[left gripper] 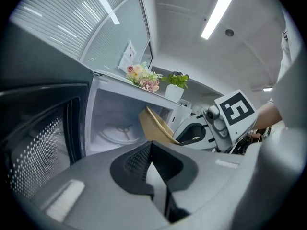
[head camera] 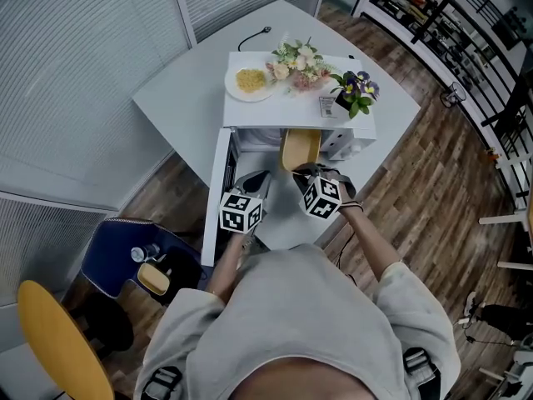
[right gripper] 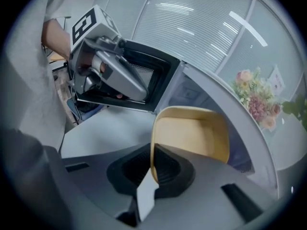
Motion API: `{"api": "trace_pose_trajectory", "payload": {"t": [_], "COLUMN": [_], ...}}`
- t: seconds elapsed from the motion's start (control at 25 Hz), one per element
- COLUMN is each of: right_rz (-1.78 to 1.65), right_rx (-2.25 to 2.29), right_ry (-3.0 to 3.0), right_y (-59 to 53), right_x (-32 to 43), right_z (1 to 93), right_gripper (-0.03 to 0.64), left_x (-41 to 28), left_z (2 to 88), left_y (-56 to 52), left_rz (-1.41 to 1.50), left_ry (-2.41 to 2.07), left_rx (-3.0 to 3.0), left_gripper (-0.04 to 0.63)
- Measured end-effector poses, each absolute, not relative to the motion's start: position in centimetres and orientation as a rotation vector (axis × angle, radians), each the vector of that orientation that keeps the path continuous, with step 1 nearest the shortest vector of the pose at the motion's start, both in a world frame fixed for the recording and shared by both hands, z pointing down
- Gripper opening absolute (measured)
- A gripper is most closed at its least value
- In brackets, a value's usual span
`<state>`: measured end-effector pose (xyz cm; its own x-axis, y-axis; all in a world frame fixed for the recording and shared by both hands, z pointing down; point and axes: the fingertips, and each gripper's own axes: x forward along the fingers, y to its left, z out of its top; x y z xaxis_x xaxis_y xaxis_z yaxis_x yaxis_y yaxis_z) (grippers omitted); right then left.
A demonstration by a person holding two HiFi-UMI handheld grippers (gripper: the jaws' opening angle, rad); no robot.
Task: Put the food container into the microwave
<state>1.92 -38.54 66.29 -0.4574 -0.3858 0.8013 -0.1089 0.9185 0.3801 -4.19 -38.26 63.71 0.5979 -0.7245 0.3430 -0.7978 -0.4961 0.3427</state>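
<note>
With the right gripper (right gripper: 152, 169), clamps the rim of the yellow food container (right gripper: 192, 133), with the jaws pressed tight on its thin wall. Holds the container tilted on its edge, with the hollow side turned toward the right gripper view. Places it right at the mouth of the open microwave (head camera: 360, 142), partly under the top edge in the head view, not yet set down on the round turntable (left gripper: 117, 132) inside. Holds the left gripper (left gripper: 152, 162) closed as well, with nothing between the jaws, close beside the door (head camera: 218, 182) swung wide to the left. Carries on top of the microwave a plate (head camera: 250, 82) with yellow food, a bunch of pale flowers (head camera: 298, 63) and a small pot of purple flowers (head camera: 356, 90). Stands on a white table (head camera: 187, 86).
</note>
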Motion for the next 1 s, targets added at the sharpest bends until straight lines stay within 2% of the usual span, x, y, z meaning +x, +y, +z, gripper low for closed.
{"api": "trace_pose_trajectory", "payload": {"t": [0.64, 1.0], "right_rz": [-0.624, -0.617], "right_rx": [0.106, 0.128], "right_ry": [-1.757, -1.707], "right_y": [-39.9, -43.5], "right_x": [2.1, 1.8], "right_z": [70.4, 71.2], "right_gripper": [0.018, 0.018], "left_x": [-4.6, -4.3], "left_z": [64.2, 64.1], "left_y": [-38.6, -38.9], "left_rz": [0.237, 0.249], "left_ry": [-1.221, -1.191], "left_rx": [2.358, 2.374], "left_gripper": [0.011, 0.011]}}
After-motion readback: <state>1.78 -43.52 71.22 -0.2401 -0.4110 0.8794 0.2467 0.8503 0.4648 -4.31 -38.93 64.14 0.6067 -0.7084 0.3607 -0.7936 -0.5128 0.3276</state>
